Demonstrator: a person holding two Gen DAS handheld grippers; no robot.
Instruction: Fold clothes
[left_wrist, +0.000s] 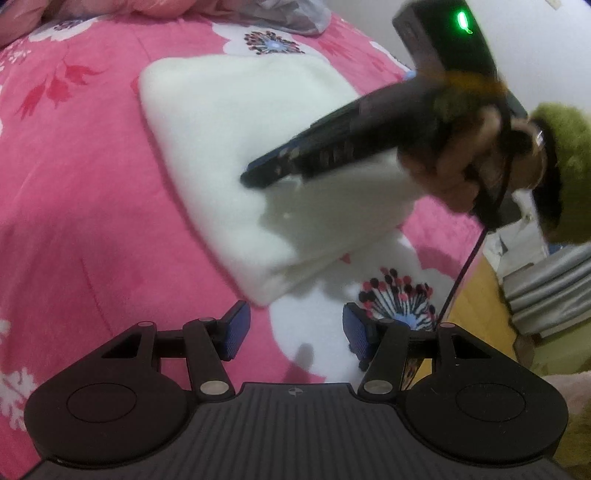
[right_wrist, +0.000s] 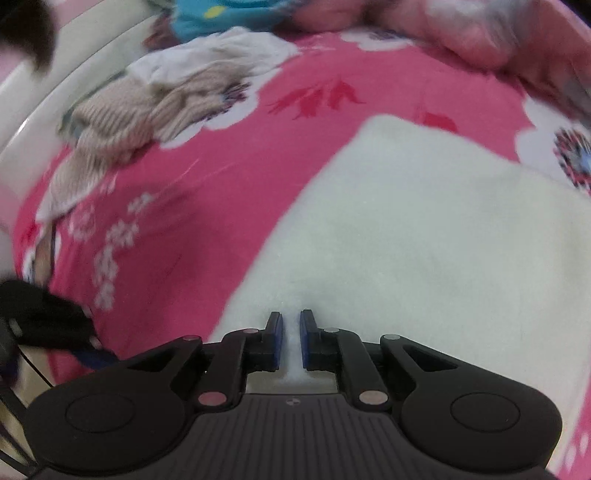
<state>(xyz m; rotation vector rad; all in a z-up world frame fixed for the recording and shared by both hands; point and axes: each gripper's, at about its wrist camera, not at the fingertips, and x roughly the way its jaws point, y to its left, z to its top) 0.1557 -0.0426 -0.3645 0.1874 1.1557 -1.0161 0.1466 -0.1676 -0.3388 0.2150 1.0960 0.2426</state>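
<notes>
A white fleecy garment (left_wrist: 229, 147) lies folded on the pink flowered bedspread (left_wrist: 74, 184), its near corner just ahead of my left gripper (left_wrist: 295, 332). That gripper is open, blue pads wide apart, with nothing between them. A hand in a green fuzzy sleeve (left_wrist: 569, 155) holds my right gripper (left_wrist: 255, 177) down on the garment's right side. In the right wrist view the right gripper (right_wrist: 291, 339) is shut on a pinch of the white garment (right_wrist: 424, 240), fabric showing in the narrow slit between the pads.
A beige ribbed knit and a white cloth (right_wrist: 140, 114) lie heaped at the bed's far left, with a blue garment (right_wrist: 221, 14) behind. Crumpled pink bedding (right_wrist: 461, 29) sits at the back. The bed edge, yellow floor (left_wrist: 476, 306) and grey fabric (left_wrist: 546, 288) are at the right.
</notes>
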